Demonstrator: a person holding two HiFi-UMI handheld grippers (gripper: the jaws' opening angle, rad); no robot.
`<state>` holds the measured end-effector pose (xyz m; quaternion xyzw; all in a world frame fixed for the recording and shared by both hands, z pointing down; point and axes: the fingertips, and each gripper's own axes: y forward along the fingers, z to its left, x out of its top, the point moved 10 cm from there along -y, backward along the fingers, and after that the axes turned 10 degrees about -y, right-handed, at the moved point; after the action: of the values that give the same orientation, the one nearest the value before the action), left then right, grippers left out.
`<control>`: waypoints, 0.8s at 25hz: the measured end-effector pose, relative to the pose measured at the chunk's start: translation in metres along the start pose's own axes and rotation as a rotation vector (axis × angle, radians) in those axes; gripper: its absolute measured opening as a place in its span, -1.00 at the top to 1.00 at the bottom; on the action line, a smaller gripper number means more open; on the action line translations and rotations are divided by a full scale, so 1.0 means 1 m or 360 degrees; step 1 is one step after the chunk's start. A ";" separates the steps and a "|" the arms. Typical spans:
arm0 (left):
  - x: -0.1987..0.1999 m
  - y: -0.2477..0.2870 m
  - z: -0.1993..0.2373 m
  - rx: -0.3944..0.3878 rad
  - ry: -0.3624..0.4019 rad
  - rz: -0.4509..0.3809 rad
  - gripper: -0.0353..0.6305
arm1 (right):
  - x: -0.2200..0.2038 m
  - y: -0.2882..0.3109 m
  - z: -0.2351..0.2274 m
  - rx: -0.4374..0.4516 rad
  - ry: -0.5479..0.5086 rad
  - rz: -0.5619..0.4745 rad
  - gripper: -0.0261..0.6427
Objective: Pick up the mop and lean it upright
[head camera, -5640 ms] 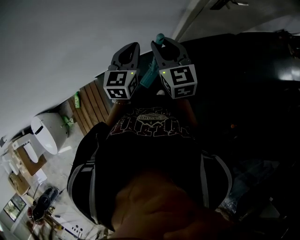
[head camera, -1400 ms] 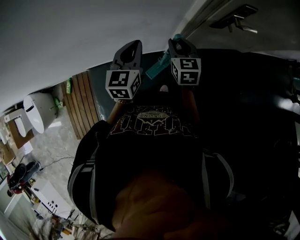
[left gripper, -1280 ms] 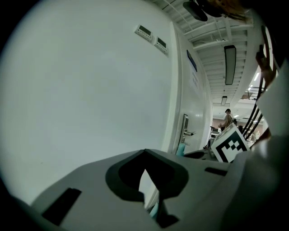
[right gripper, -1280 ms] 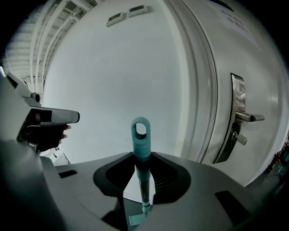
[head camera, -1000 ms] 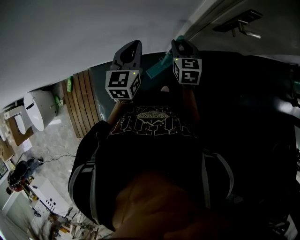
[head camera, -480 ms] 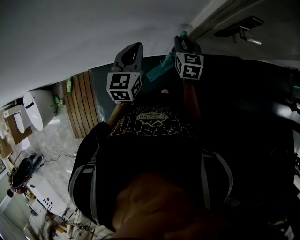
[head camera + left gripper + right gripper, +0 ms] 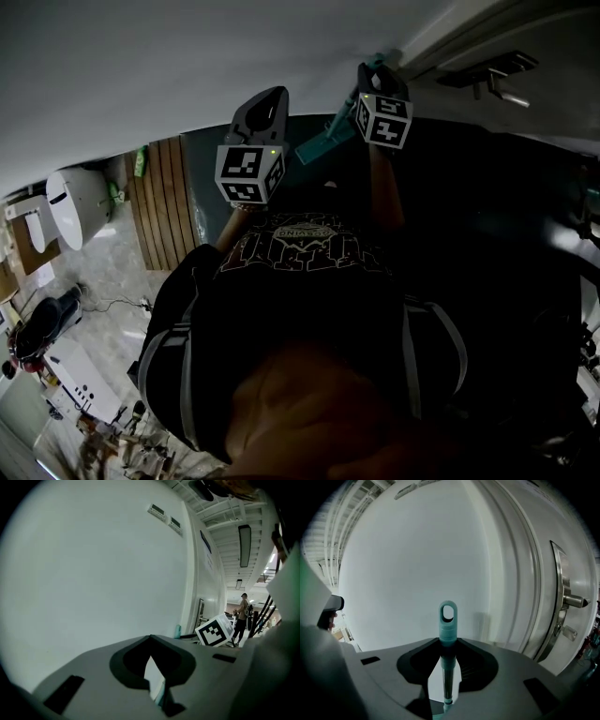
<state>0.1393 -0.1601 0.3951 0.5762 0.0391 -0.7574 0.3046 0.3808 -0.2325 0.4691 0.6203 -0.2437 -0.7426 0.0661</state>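
Probably light, stiff and slick, the mop stands close to the wall, right gripper clamped just under its top loop, a fair hold; left gripper jaws apart, empty

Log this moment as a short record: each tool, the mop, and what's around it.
Right tool: shut on the mop handle, just below its teal looped end
Left tool: jaws slightly apart, nothing gripped
Ahead: white wall
Right of mop end: door with metal lever handle
Status: mop held, not yet leaned and released
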 end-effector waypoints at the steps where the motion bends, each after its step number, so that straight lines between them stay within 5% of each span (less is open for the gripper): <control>1: 0.000 0.000 0.002 0.0006 -0.0003 -0.0002 0.76 | 0.001 0.003 0.000 -0.0003 -0.0001 0.0000 0.56; 20: 0.001 -0.007 0.018 0.0074 -0.0043 -0.0008 0.76 | 0.008 0.022 0.004 -0.0091 -0.0028 0.0009 0.56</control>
<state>0.1204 -0.1617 0.3983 0.5727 0.0187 -0.7666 0.2897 0.3703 -0.2536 0.4726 0.6110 -0.2247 -0.7544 0.0837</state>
